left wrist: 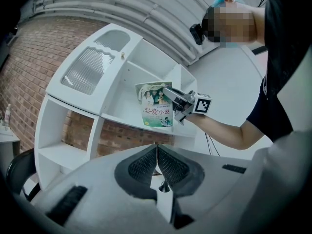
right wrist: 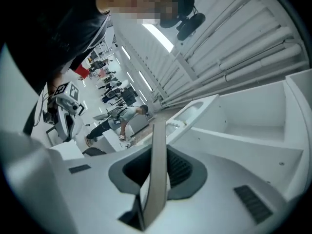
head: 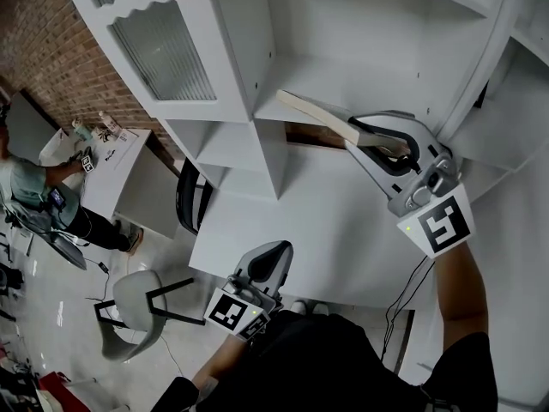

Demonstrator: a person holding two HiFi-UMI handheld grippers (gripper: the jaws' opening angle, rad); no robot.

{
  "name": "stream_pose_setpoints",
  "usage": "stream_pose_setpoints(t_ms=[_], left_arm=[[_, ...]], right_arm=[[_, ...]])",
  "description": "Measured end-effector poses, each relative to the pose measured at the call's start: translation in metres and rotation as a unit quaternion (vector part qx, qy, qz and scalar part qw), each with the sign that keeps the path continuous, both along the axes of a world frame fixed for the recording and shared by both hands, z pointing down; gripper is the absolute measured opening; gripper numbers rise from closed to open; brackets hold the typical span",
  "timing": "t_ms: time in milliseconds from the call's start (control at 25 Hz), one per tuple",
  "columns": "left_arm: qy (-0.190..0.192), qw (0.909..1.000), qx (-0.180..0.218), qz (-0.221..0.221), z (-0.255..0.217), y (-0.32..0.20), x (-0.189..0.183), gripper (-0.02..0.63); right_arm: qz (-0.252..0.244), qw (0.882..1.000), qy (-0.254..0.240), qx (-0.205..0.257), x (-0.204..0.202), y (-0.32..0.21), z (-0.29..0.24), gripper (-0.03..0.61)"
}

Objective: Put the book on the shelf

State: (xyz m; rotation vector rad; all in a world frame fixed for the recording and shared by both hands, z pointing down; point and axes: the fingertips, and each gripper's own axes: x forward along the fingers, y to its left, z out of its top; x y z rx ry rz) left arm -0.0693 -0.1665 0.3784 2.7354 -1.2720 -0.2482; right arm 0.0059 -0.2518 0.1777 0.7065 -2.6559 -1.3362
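The book (head: 313, 112) is thin, with a green illustrated cover (left wrist: 155, 105). My right gripper (head: 358, 136) is shut on one edge of it and holds it upright in the open middle compartment of the white shelf unit (head: 360, 67). In the right gripper view the book's tan edge (right wrist: 157, 165) runs straight up between the pads. I cannot tell whether its lower edge touches the shelf board. My left gripper (head: 276, 251) hangs low near the person's body, over the white table. Its jaws (left wrist: 157, 155) are shut with nothing between them.
A white table (head: 326, 221) stands in front of the shelf unit. A cabinet door with ribbed glass (head: 163, 50) is at the upper left. A black chair (head: 190, 197) and a grey chair (head: 137, 307) stand at the left. A person (head: 34, 196) bends over another table there.
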Motion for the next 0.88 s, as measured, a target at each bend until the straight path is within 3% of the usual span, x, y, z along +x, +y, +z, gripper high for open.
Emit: stream_pose_setpoints(t_ms=[160, 400, 880], left_arm=[[0.025, 0.9996, 0.012, 0.001, -0.009, 0.0, 0.003, 0.02], [0.002, 0.9999, -0.013, 0.006, 0.002, 0.001, 0.009, 0.02], [-0.003, 0.9999, -0.007, 0.007, 0.003, 0.001, 0.012, 0.02]], right_arm=[[0.011, 0.999, 0.039, 0.017, -0.005, -0.012, 0.017, 0.078], [0.019, 0.997, 0.067, 0.034, -0.007, -0.025, 0.03, 0.078], [0.082, 0.983, 0.156, 0.042, -0.022, -0.068, 0.071, 0.078]])
